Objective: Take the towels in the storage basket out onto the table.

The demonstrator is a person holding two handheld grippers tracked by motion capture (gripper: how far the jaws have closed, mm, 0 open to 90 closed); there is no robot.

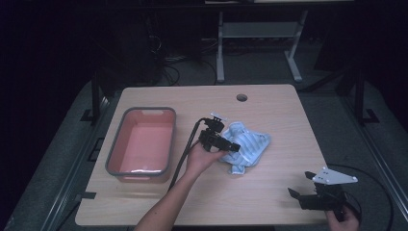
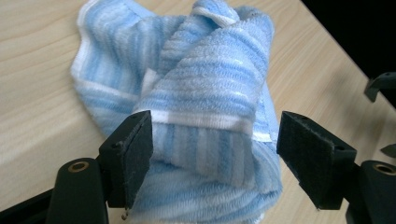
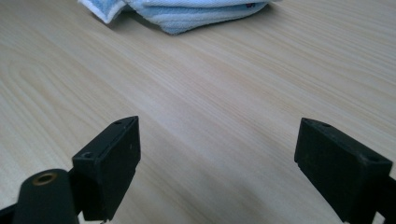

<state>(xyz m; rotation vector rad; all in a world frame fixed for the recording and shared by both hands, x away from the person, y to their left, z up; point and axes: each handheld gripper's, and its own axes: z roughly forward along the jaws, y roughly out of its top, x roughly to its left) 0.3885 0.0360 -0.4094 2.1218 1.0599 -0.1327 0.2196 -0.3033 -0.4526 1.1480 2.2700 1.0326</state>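
Pale wood grain runs across the table (image 1: pixel 269 192), and near its front right corner the right gripper (image 1: pixel 308 185) rests low in a hand (image 1: pixel 342 220), its jaws spread wide over bare tabletop with nothing between them. Farther in, near the middle of the table, the left gripper (image 2: pixel 215 154) is held in the person's other hand (image 1: pixel 202 156) and sits at the near-left edge of the towel (image 2: pixel 205 79); its jaws stand wide apart on either side of a raised fold, the left pad close against the cloth, not closed on it. The towel is soft terry, striped in light blue and white with a white hem, lying crumpled in loose bunched folds. To its left, well apart, stands a pink basin (image 1: pixel 118 144) with a grey rim.
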